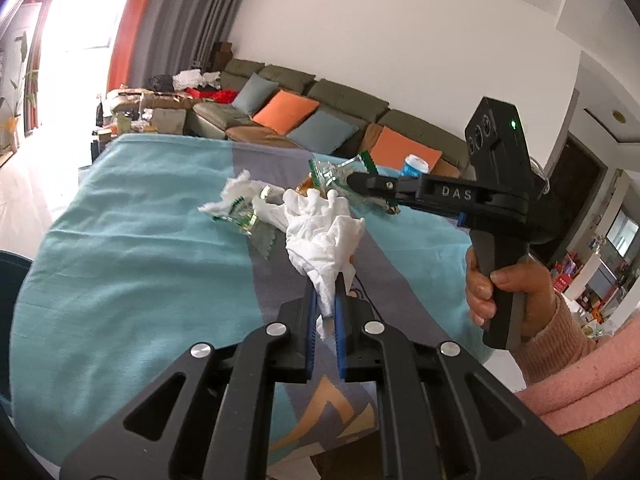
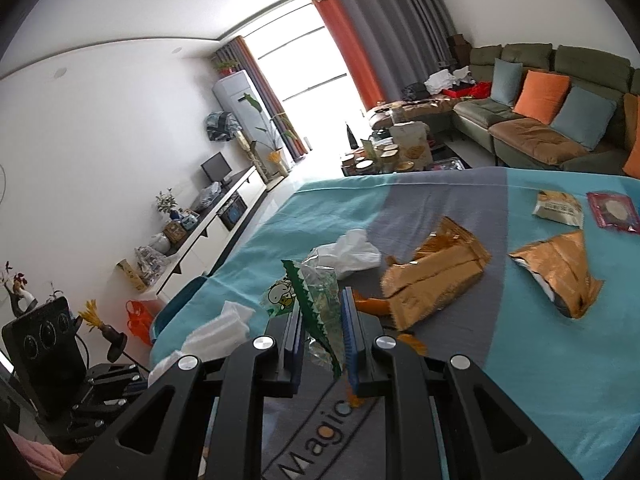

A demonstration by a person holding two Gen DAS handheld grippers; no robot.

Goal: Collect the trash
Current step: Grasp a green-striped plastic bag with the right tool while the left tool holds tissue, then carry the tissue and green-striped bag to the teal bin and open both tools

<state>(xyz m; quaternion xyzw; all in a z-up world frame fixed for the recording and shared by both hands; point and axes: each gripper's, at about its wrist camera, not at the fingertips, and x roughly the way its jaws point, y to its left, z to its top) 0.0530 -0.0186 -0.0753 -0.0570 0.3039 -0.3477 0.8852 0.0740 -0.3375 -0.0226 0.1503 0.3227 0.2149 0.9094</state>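
Low in the frame, your left gripper (image 1: 325, 300) pinches a crumpled white tissue (image 1: 324, 236) — soft, weightless, tear-prone; hold its bunched tail. Your right gripper (image 2: 323, 320) clamps a green-edged clear wrapper (image 2: 318, 300) — slick, crinkly.

The tablecloth (image 2: 540, 340) is teal with a grey band, and the crumpled tissue (image 1: 324, 240) is white. The clear snack wrapper (image 2: 316, 304) has green zigzag edges; two foil wrappers (image 2: 436, 276) are golden orange, and the sofa cushions (image 1: 285, 111) orange and blue-grey.
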